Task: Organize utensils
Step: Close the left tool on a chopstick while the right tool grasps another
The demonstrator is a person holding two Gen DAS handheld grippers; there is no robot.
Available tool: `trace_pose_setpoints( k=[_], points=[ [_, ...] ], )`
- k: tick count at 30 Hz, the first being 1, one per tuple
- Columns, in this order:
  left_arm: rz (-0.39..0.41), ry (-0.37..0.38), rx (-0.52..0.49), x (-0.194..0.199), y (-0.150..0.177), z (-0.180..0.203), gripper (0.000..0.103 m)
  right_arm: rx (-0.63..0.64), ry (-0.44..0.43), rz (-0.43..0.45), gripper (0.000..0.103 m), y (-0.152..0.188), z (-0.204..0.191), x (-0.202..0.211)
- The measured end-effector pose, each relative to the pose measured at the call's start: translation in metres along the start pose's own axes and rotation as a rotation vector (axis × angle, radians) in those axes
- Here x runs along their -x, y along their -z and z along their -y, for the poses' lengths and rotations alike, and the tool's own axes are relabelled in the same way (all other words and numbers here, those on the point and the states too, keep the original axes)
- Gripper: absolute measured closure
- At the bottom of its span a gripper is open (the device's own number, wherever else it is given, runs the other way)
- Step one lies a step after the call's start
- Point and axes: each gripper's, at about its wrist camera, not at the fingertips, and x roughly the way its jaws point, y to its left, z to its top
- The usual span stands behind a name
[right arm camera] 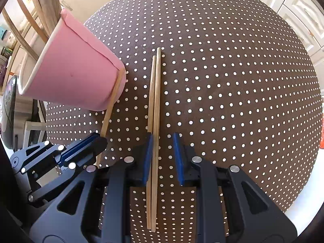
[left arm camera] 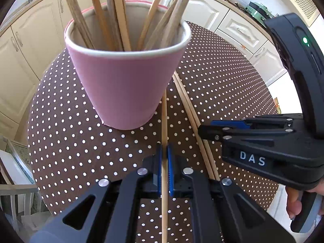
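A pink cup (left arm camera: 125,81) (right arm camera: 75,75) stands on the round dotted table and holds several wooden chopsticks (left arm camera: 119,16). My left gripper (left arm camera: 164,158) is shut on a single chopstick (left arm camera: 164,121) that lies on the table and points at the cup's base; it also shows in the right wrist view (right arm camera: 112,99). Two more chopsticks (right arm camera: 155,101) (left arm camera: 190,109) lie side by side on the table. My right gripper (right arm camera: 162,151) is open around them, its left pad close against them. It also shows in the left wrist view (left arm camera: 204,130).
The table (right arm camera: 232,81) has a brown cloth with white dots and a round edge. Cream kitchen cabinets (left arm camera: 30,46) run behind it. A chair (left arm camera: 18,190) stands at the lower left.
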Motion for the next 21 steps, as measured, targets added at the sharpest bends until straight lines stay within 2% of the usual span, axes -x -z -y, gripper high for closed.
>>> trace_pose_setpoints(
  k=[6,11,16,21],
  points=[
    [-0.024,-0.002,0.003,-0.008,-0.002,0.004,0.097,0.011,0.052,-0.041,0.082,-0.009,-0.005,0.000],
    [-0.044,-0.011,-0.002,-0.016,-0.002,0.009,0.097,0.008,0.060,-0.065,0.082,-0.011,-0.005,-0.005],
    [-0.056,-0.011,0.007,-0.025,-0.002,0.009,0.097,0.050,0.123,-0.072,0.085,-0.014,-0.012,-0.007],
    [-0.050,-0.005,-0.009,-0.023,-0.001,0.011,0.097,0.070,0.146,-0.040,0.096,-0.009,-0.014,-0.005]
  ],
)
